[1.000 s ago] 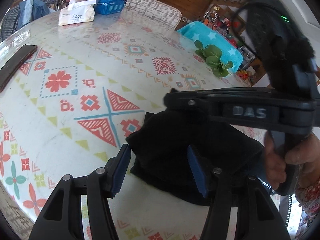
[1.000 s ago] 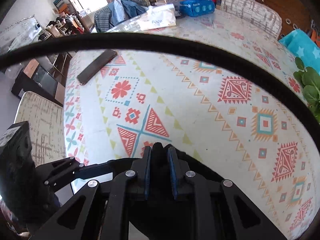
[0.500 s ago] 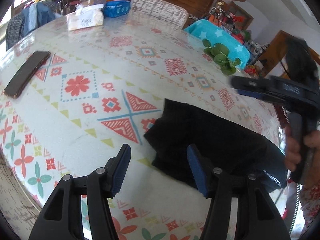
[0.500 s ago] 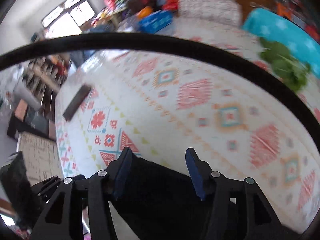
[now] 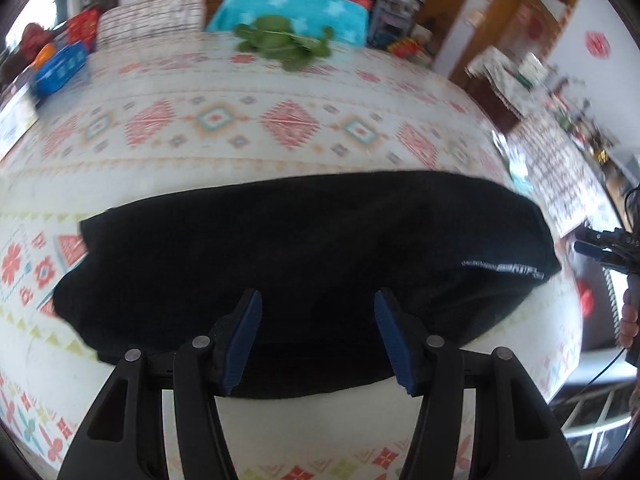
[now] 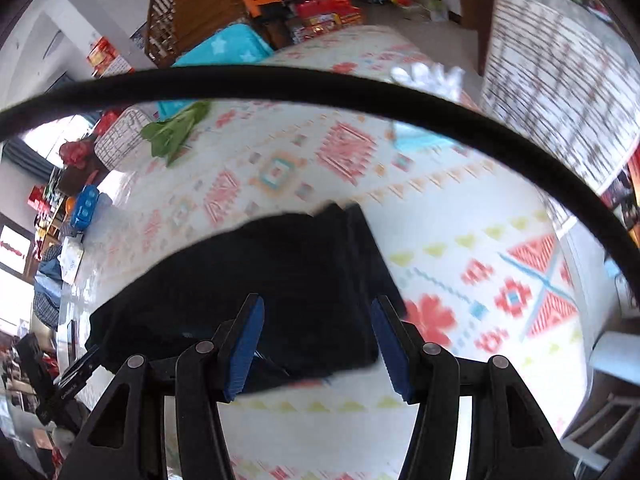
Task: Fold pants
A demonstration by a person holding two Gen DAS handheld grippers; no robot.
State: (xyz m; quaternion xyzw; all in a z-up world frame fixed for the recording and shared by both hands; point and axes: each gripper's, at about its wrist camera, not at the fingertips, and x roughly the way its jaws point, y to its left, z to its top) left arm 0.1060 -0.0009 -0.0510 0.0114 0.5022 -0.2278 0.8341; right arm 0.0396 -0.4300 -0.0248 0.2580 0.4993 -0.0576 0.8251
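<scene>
Left hand-held gripper (image 5: 318,340): jaws apart, empty, above near edge of pants.
Right hand-held gripper (image 6: 316,344): jaws just opened, nothing pinched.
Pants (image 5: 304,248): black folded bundle, flat on table (image 5: 224,128).
Risk: loose top layer possibly springing open; stray jaw possibly snagging fold.
Greens (image 5: 284,44): far edge, well apart.

Left tongs (image 5: 318,336): jaws apart, nothing pinched, pitched down. Right tongs (image 6: 316,344): jaws apart after just opening, nothing gripped, pitched down. Hand (image 5: 629,316) on right tongs' handle.
</scene>
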